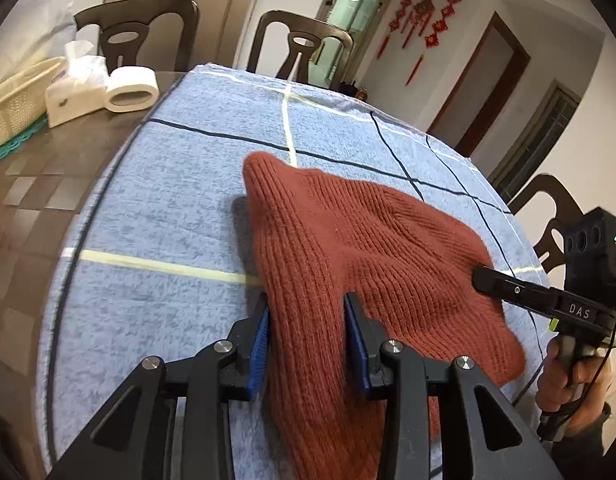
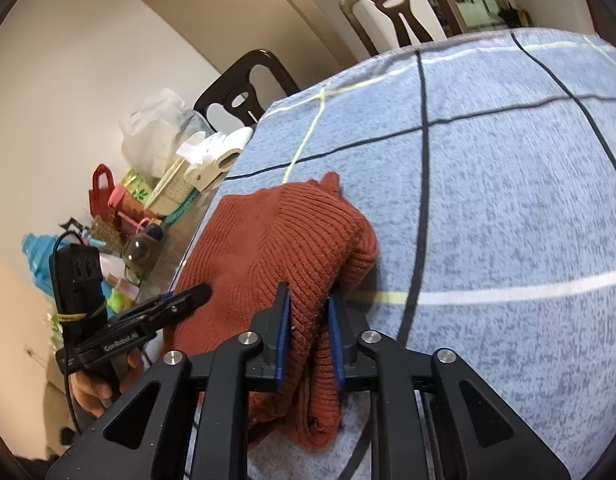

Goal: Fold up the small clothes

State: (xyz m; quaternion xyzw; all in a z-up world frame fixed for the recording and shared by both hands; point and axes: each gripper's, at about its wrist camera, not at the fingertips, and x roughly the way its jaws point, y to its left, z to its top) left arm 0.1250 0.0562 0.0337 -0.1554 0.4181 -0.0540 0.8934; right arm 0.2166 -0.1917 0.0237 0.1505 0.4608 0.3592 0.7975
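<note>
A rust-red ribbed knit garment (image 1: 360, 240) lies folded on the blue checked cloth (image 1: 167, 200). My left gripper (image 1: 308, 316) is low over the garment's near left edge. Its blue pads (image 1: 261, 332) stand apart and the knit lies flat between them, running on under the right finger. In the right wrist view, my right gripper (image 2: 310, 312) has a bunched fold of the garment (image 2: 283, 232) filling the narrow gap between its pads (image 2: 283, 332). Each view shows the other gripper, held in a hand: the right one (image 1: 482, 276) and the left one (image 2: 201, 292).
A roll of tissue (image 1: 131, 88), a tissue pack (image 1: 75, 88) and a cream basket (image 1: 15, 104) stand on the bare dark table (image 1: 39, 184) left of the cloth. Dark chairs (image 1: 299, 44) ring the table. Bags and clutter (image 2: 119, 216) pile up beyond its left end.
</note>
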